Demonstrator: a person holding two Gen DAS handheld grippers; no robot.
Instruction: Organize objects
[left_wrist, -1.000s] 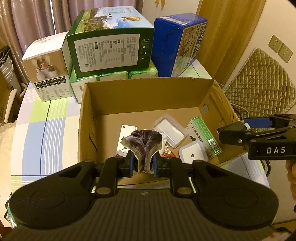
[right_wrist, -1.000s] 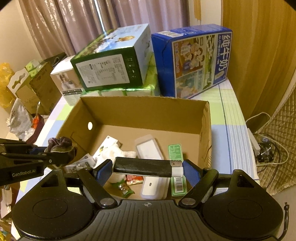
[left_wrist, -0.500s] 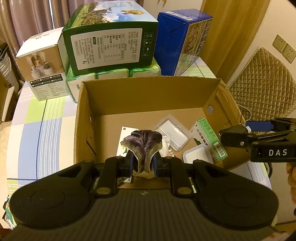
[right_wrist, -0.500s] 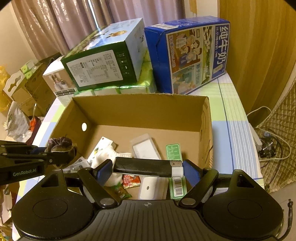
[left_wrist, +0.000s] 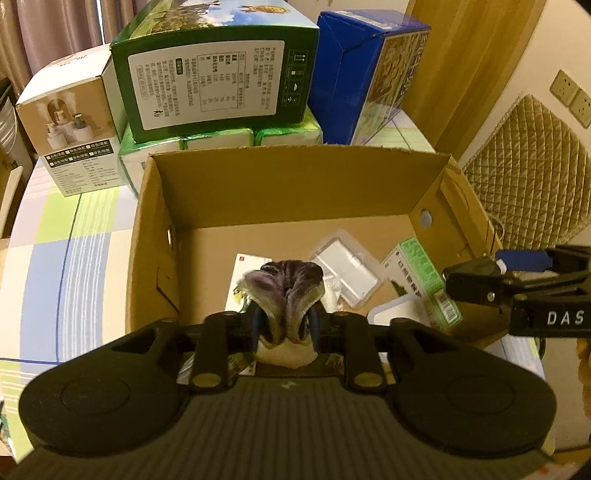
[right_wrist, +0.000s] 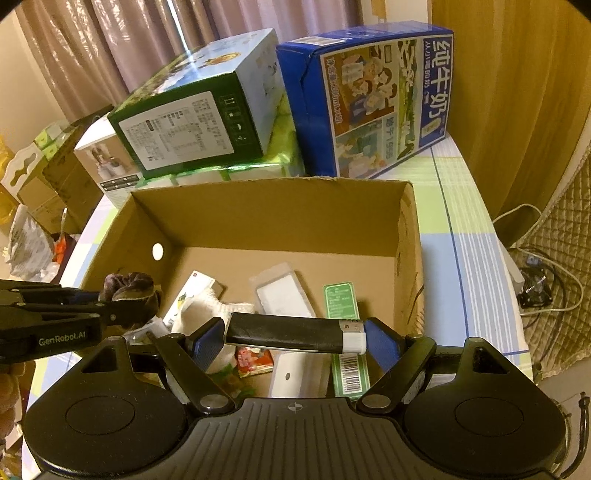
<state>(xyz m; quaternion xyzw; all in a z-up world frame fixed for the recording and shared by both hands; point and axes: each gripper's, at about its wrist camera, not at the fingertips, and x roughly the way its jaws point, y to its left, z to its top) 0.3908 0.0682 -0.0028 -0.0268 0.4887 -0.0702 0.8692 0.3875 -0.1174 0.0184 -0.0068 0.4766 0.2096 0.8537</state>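
Cardboard box (left_wrist: 288, 192), brown and open-topped, fills the centre of both views on a checked tablecloth (left_wrist: 74, 258). At bottom centre of the left view, the left gripper (left_wrist: 284, 321) is clamped on a crumpled dark purple velvet cloth (left_wrist: 288, 284) above the box's near edge. At lower centre of the right view, the right gripper (right_wrist: 295, 338) pinches a black bar with a white end (right_wrist: 295, 332) crosswise over the box.

Brown cardboard box (left_wrist: 280, 192); dark purple plush cloth (left_wrist: 286, 284) between blue pads; black bar with white end (right_wrist: 295, 332) crosswise at right claw; green barcoded packet (right_wrist: 345, 332) beneath; blue-green-white checked tablecloth (left_wrist: 74, 258) leftward.
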